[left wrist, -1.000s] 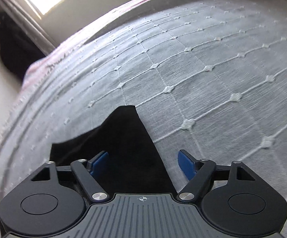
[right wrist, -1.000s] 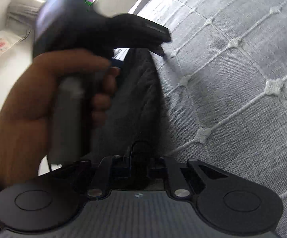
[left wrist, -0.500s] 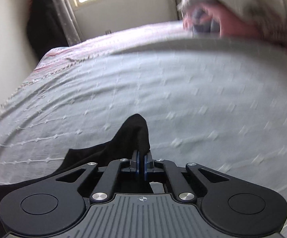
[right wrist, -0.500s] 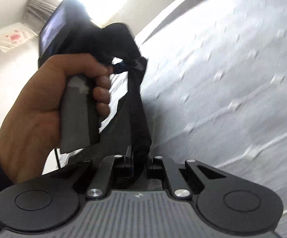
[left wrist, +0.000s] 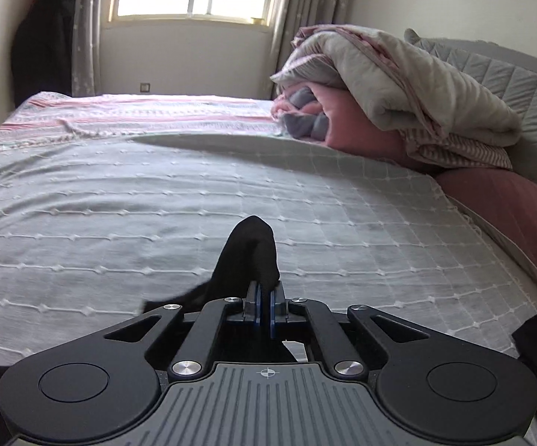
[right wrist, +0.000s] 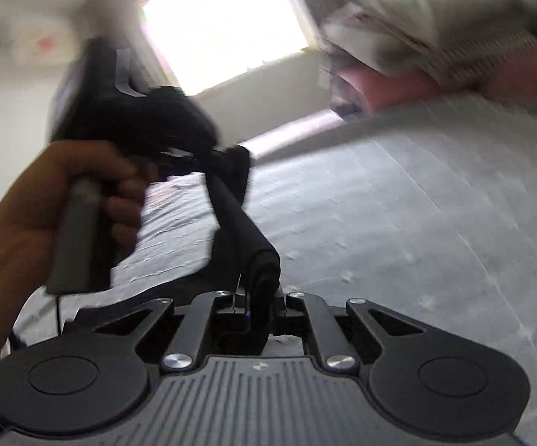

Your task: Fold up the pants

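- Gripping a bunched edge of the black pants (left wrist: 248, 260), the left hand-held gripper (left wrist: 264, 306) has its blue pads (left wrist: 256, 304) pressed together on the cloth, above the grey bedspread (left wrist: 342, 223).
- In the right wrist view, the right hand-held gripper (right wrist: 259, 304) is clamped on a thick roll of the same pants (right wrist: 238, 223).
- That fabric stretches taut between the two tools; the person's left hand (right wrist: 26, 223) holds the other handle.
- Folded quilts (left wrist: 398, 85) lie piled near the headboard.

Bed (left wrist: 157, 223) w/ grey quilted cover, folded blankets (left wrist: 398, 93) piled (pink ones underneath) at headboard.
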A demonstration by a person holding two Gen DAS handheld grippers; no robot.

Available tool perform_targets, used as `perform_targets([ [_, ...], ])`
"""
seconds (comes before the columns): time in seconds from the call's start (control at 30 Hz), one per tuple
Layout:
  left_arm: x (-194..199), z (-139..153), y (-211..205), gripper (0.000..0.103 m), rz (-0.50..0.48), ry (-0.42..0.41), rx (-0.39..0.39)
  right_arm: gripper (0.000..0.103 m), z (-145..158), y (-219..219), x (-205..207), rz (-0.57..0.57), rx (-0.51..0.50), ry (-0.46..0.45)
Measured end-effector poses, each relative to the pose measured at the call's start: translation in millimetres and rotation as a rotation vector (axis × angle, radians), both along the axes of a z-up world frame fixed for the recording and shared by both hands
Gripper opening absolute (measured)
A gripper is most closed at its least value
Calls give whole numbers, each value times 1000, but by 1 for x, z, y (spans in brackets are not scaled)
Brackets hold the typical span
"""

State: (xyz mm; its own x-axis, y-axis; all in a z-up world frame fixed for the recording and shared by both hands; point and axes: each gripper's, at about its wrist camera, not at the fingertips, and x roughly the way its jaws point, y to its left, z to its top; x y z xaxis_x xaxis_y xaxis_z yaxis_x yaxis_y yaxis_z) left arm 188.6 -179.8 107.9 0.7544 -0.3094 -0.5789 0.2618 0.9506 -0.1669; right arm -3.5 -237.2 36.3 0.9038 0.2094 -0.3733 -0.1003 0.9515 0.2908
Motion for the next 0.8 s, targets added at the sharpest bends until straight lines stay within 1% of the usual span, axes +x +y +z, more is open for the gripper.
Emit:
perform_targets([
  [0.07, 2, 5, 23, 2, 14, -8, -14, 55, 11, 24, 6, 51, -61, -50],
  [0.17, 2, 15, 62, 2, 38, -20, -29, 55, 22, 60, 3, 132, -124, -124],
  [0.27, -2, 20, 104, 2, 67, -43, -33, 55, 27, 90, 0, 219, -138, -180],
  [0.33, -5, 20, 136, 2, 92, -46, -61, 56, 28, 111, 2, 273, -147, -190],
  [0.43, -7, 11, 185, 2, 141, -31, -88, 56, 19, 150, 12, 356, -189, -179],
  [0.5, -10, 1, 215, 2, 169, -21, -96, 56, 8, 163, 22, 413, -220, -157],
  [0.57, -15, -11, 243, 2, 191, -12, -112, 56, -4, 181, 25, 478, -272, -140],
  [0.63, -21, -25, 272, 2, 219, -3, -143, 56, -15, 203, 25, 531, -316, -123],
  [0.7, -25, -40, 299, 2, 249, 12, -172, 56, -26, 220, 35, 579, -345, -95],
  [0.8, -29, -68, 322, 2, 261, 28, -172, 56, -42, 243, 39, 625, -413, -70],
])
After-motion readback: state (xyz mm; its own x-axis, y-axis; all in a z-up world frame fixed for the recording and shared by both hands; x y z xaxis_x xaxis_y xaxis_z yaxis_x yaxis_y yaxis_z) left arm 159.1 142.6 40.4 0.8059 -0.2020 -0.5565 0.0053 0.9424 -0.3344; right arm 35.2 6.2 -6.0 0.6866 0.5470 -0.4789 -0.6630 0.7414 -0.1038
